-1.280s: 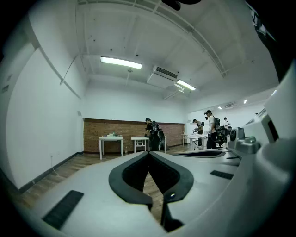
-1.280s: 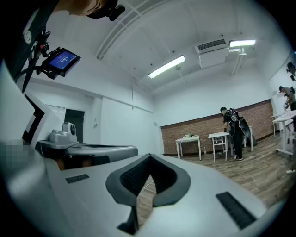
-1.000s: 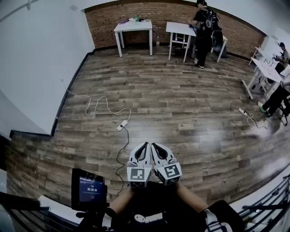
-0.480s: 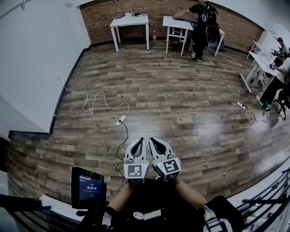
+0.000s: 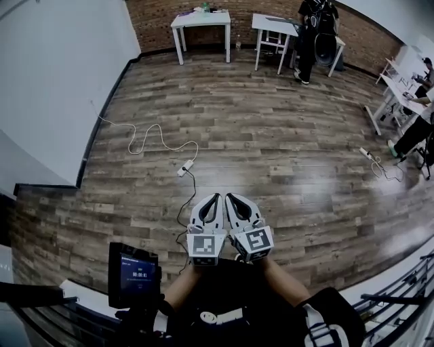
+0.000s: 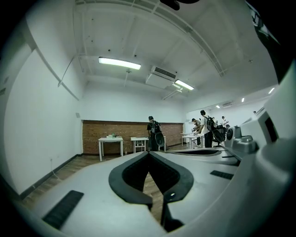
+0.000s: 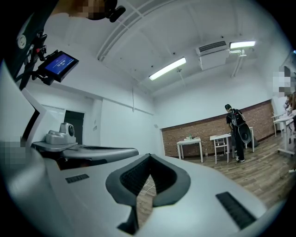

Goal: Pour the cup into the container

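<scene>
Wood floor [image 5: 271,149] only: no cup or container in any view. Left gripper [image 5: 215,198] and right gripper [image 5: 230,198] sit side by side, jaws pressed together, empty. Can't tell which is nearer.

The objects [image 5: 203,7] on the far table [image 5: 192,19] are too small to identify.

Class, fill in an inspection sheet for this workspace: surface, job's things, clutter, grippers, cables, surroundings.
Surface: wooden floor.
Job's things: nothing seen.
Clutter: small items on a far white table, too small to tell.
Grippers: left hand-held gripper and right hand-held gripper side by side, both shut, empty.
Cables: white cable runs to a power strip on the floor; second cable at right.
Surroundings: brick wall, standing person, screen at lower left.
</scene>
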`<state>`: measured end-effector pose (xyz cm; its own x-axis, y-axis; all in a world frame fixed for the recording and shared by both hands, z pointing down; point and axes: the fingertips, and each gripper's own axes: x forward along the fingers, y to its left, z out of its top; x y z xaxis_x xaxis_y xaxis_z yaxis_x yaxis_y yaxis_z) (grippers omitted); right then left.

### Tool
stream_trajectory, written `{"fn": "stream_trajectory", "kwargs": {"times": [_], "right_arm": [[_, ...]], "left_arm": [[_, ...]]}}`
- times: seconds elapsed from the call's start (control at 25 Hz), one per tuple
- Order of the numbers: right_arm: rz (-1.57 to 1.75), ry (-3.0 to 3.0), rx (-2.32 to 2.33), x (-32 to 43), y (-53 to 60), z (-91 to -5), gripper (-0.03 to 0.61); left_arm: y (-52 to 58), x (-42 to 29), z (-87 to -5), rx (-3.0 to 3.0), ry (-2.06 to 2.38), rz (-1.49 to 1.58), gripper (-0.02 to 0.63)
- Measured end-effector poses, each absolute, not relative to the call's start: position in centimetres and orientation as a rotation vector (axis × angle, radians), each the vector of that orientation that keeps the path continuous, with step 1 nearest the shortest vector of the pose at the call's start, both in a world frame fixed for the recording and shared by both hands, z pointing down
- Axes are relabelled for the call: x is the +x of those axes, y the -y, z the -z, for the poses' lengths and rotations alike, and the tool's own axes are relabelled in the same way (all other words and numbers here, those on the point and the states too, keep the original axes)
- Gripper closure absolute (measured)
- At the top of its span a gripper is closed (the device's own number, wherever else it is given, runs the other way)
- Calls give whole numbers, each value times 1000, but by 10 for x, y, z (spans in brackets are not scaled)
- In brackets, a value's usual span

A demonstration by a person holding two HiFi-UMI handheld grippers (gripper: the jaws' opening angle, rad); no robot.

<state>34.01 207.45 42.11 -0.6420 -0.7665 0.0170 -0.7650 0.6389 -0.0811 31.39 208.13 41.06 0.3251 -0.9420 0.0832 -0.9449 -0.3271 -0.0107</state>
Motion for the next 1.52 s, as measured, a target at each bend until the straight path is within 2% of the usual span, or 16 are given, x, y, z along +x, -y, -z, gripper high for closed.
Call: {"fn": "stream_trajectory", "kwargs": {"times": [0.44, 0.88, 1.52], "right_arm": [[111, -2802, -1370, 313, -2087, -419, 583], [139, -2771, -1402, 318, -2064, -425, 583], [106, -2769, -1346, 334, -1910, -413, 583]], "left_arm": [[-2093, 281, -406, 2540, 1768, -110, 611], [-2074, 267, -405, 2529, 1783, -70, 611], [-1917, 291, -392, 2543, 1820, -99, 611]]}}
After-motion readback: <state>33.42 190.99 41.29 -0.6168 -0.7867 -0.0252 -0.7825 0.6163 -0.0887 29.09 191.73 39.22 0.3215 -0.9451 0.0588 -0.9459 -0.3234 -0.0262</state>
